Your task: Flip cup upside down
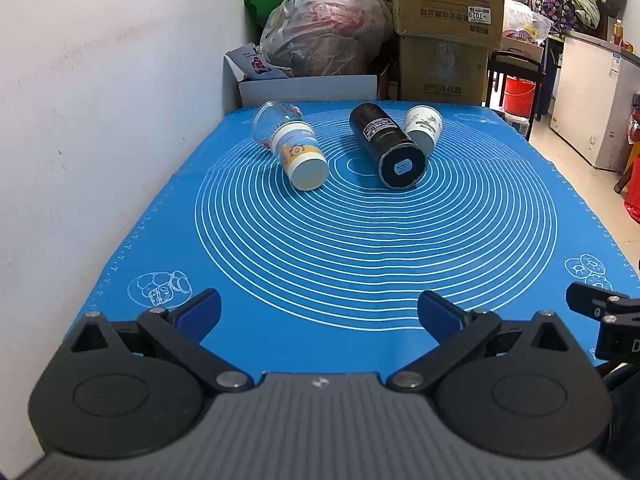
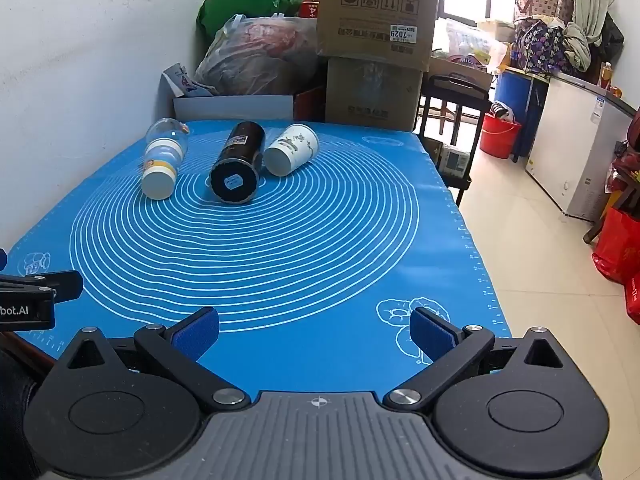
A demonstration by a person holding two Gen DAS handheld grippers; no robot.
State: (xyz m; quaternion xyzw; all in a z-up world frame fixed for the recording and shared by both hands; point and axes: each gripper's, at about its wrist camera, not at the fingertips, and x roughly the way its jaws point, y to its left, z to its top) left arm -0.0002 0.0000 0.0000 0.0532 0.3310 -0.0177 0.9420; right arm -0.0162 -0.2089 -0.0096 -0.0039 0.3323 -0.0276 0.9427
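Three cups lie on their sides at the far part of the blue mat (image 1: 360,240), bases toward me. A clear glass cup with a white and yellow sleeve (image 1: 294,148) (image 2: 162,164) lies at the left. A black tumbler (image 1: 386,146) (image 2: 238,162) lies in the middle. A white paper cup (image 1: 422,128) (image 2: 292,150) lies at the right, touching the tumbler. My left gripper (image 1: 318,316) is open and empty over the near mat edge. My right gripper (image 2: 314,334) is open and empty, to the right of the left one.
A white wall (image 1: 100,120) runs along the table's left side. Cardboard boxes (image 1: 446,32), a plastic bag (image 1: 324,36) and a white box stand behind the table's far edge. The table's right edge drops to a tiled floor (image 2: 540,260) with a red bucket (image 2: 500,134).
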